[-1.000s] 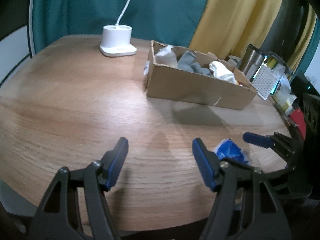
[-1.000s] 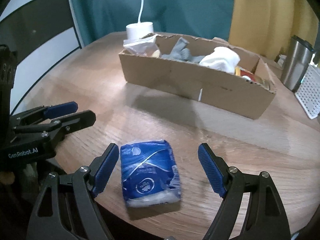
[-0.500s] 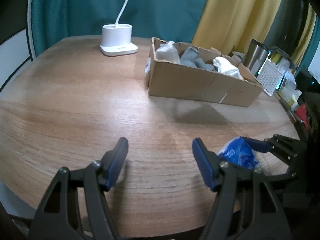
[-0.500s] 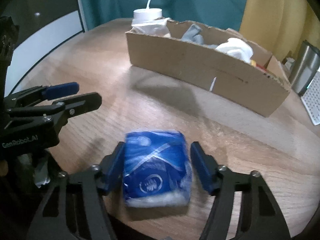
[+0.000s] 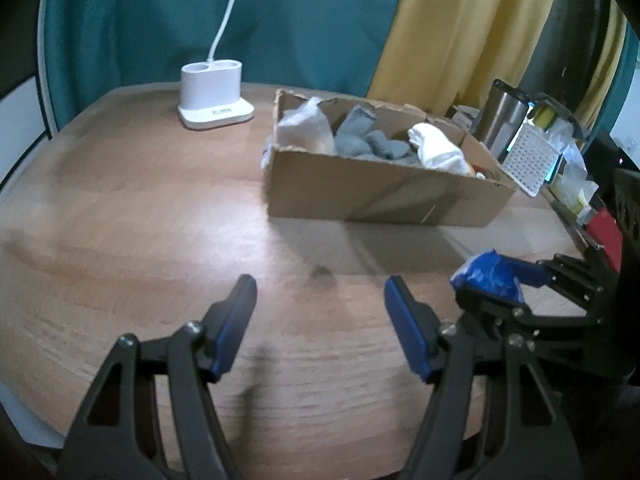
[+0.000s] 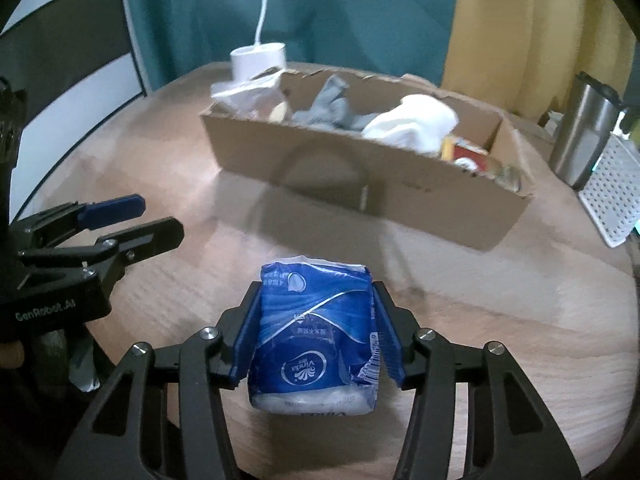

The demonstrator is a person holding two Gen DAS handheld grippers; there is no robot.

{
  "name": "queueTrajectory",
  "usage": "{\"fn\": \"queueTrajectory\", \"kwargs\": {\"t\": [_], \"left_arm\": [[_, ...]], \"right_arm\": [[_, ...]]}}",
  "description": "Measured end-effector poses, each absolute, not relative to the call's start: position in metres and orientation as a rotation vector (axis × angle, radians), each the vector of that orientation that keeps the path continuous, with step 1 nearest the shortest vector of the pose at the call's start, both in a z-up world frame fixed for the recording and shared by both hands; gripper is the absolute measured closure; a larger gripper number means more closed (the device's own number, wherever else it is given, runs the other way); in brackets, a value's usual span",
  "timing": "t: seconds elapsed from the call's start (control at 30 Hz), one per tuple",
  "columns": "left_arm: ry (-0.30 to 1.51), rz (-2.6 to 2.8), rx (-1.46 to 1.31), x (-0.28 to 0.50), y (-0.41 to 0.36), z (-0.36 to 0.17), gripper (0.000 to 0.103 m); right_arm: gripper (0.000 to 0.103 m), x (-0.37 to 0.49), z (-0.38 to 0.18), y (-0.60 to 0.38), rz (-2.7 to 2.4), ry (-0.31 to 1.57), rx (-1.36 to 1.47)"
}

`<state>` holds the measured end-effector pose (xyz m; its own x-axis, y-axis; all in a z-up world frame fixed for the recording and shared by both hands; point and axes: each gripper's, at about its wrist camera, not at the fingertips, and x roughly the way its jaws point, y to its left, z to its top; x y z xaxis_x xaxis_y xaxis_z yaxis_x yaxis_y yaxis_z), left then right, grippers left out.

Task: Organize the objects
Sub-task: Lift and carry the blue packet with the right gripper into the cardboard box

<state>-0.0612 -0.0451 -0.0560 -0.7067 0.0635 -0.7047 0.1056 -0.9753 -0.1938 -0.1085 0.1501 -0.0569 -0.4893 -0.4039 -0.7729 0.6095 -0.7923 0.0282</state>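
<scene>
Right wrist: right claw (image 6: pixel 316 334) closing on crinkly blue tissue pack (image 6: pixel 314 336); left claw (image 5: pixel 320 312) spread.

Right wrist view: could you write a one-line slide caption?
Right hand-held gripper closing on a blue tissue pack, cardboard box beyond.

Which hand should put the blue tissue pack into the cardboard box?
The right. The right gripper is closing with both pads on the blue tissue pack, and the cardboard box lies straight ahead. The left gripper is open with nothing between its jaws.
</scene>
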Motion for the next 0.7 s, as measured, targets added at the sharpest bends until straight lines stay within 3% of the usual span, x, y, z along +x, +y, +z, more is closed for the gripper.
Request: {"fn": "queueTrajectory", "kwargs": {"t": [0.7], "left_arm": [[0.295, -2.924, 1.144, -0.104, -0.027, -0.026, 0.035]], "right_arm": [[0.048, -0.153, -0.021, 0.183, -2.363, 0.222, 1.033]]}}
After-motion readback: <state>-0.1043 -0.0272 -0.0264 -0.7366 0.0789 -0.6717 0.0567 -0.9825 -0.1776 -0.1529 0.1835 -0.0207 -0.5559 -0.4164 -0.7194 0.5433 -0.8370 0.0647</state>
